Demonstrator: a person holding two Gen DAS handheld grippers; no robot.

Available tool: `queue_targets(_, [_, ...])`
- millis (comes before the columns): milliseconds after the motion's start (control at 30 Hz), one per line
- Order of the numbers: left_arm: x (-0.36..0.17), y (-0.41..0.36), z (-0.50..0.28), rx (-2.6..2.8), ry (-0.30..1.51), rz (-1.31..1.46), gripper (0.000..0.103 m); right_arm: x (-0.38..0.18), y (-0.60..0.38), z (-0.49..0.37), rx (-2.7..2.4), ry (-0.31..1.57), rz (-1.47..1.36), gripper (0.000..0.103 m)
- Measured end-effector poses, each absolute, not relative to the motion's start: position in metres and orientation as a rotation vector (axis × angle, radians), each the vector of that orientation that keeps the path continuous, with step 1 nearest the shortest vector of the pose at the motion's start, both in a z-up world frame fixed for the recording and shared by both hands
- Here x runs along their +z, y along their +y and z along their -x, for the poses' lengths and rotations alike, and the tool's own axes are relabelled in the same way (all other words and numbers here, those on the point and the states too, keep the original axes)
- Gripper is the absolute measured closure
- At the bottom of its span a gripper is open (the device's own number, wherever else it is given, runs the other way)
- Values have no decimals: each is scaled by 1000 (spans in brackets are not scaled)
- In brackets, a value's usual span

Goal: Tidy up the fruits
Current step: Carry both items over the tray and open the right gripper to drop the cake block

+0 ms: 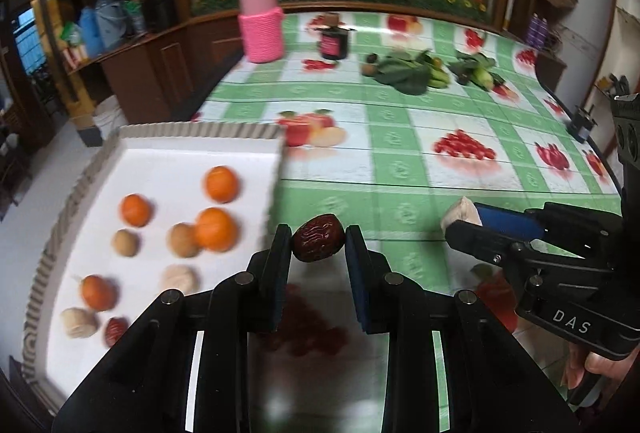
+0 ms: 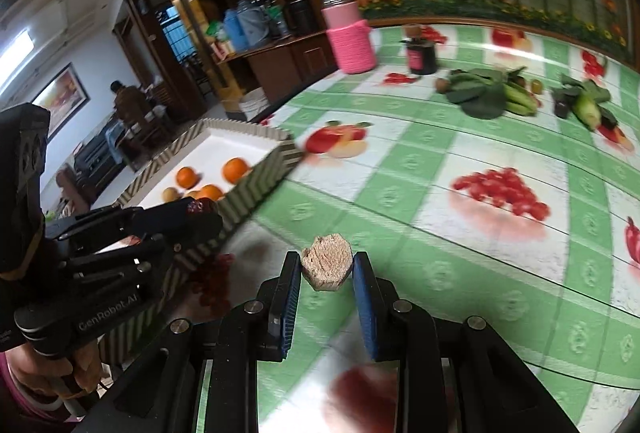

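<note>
My left gripper is shut on a wrinkled dark red date, held above the table just right of the white tray. The tray holds several oranges, brown round fruits, pale walnuts and another date. My right gripper is shut on a pale walnut, held over the green checked tablecloth. In the left wrist view the right gripper is at the right with the walnut. In the right wrist view the left gripper is beside the tray.
A pink knitted jar and a small dark jar stand at the table's far side. Green leafy vegetables and brown fruits lie at the back right. A wooden cabinet stands left of the table.
</note>
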State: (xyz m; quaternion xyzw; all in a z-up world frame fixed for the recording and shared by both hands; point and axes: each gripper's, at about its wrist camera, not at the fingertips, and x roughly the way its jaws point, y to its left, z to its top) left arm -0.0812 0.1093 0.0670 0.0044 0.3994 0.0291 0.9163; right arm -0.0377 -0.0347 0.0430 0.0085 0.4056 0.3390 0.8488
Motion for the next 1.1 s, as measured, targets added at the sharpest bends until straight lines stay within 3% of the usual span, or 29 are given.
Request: queue_targets(1100, [62,254,171,310,813,122,76,54,114,80,942,856,198,77])
